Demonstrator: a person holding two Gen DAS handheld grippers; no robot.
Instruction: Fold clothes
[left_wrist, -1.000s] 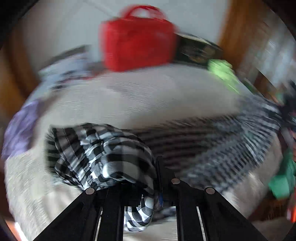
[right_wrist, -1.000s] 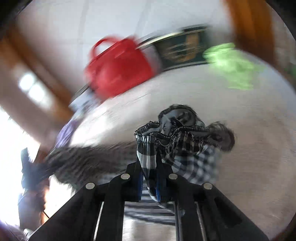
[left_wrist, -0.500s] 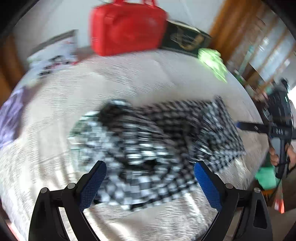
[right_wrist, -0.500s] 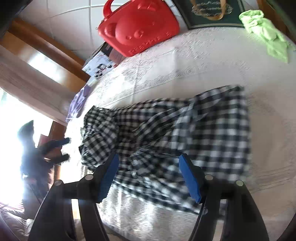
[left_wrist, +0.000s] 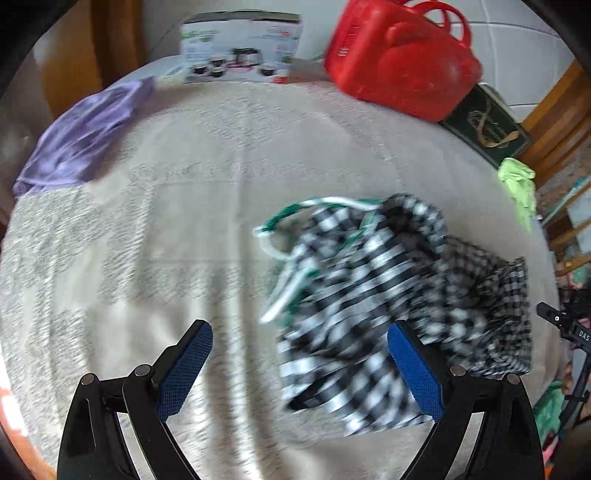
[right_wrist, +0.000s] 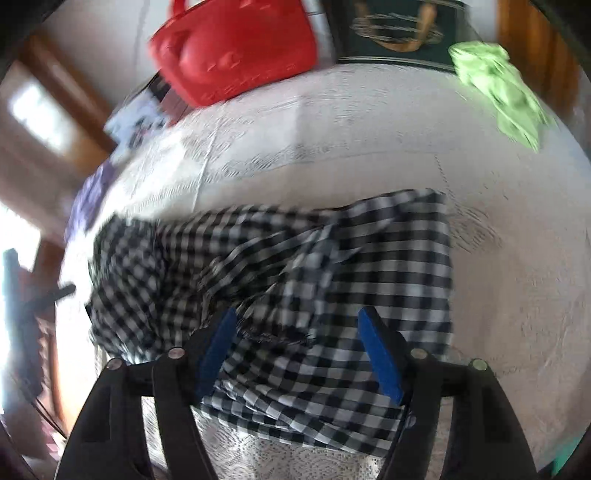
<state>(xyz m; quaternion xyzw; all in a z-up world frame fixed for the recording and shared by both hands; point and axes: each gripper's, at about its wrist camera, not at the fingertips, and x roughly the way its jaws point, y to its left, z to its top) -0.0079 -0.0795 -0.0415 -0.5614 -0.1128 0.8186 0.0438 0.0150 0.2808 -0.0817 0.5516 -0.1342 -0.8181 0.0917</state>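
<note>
The checked garment (right_wrist: 332, 266) lies crumpled on the pale cloth-covered table (left_wrist: 184, 221), black-and-white, with a green-and-white cord (left_wrist: 291, 225) trailing from its bunched end. Step in hand, by my judgement: the garment is set down and let go, and no fold is made yet; the fabric is rumpled and overlapped, so the next move calls for finding two clear edges or corners, taking hold of them, and pulling the cloth flat before folding. The left gripper (left_wrist: 299, 363) stands released, jaws spread wide; the garment lies ahead of and beyond its right-hand jaw, while only bare tablecloth lies ahead of its left-hand jaw. No pad presses on cloth. The right gripper (right_wrist: 297, 350) is opening, jaws apart; checked fabric lies under and between them and runs on past both jaws, unpinched. Beyond the jaws, at the table's far edge, stand a red bag (right_wrist: 236, 55), a printed box (left_wrist: 240, 48) and a dark framed picture (left_wrist: 487, 129), with a purple cloth (left_wrist: 81, 136) and a green cloth (right_wrist: 502, 88) near the rim.
</note>
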